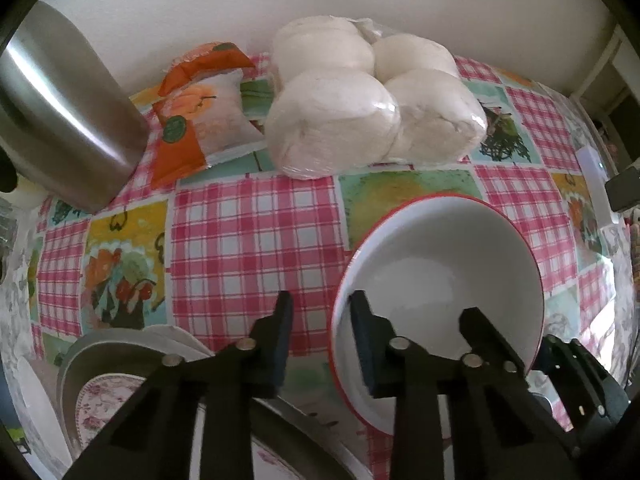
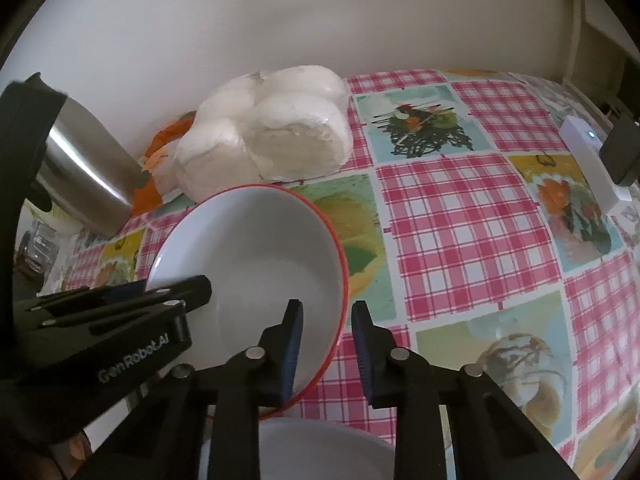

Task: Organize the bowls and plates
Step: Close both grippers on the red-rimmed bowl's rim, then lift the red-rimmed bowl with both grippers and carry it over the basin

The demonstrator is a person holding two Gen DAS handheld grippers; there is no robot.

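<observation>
Where the bowl sits: white bowl with a red rim (image 1: 440, 264) is on the near part of the table (image 1: 256, 240), in front of the wrapped rolls. I can't tell if its base lies flat.
Left claw: left gripper (image 1: 322, 320) has its jaws narrow and astride the bowl's left rim, one finger inside and one outside. Cloth shows between the outer pad and the rim, so it is not clamped.
Right claw: right gripper (image 2: 326, 336) is also astride the rim, on the opposite side, with the inner finger over the white interior. A gap shows at the outer pad, so no grip here either.
Back edge of table: plastic-wrapped pack of white rolls (image 1: 360, 108) is in the middle, with an orange snack bag (image 1: 196, 120) to its left. A steel flask (image 1: 60, 112) is at the back left corner.
Left wrist only: stack of plates (image 1: 104, 396) at the near left edge, a floral one among them.
Right wrist only: second white dish (image 2: 320, 440) sits at the near edge, under the claw. A white box with a small light (image 2: 592, 160) is at the right edge.
Both views: each shows the other claw at the bowl.
</observation>
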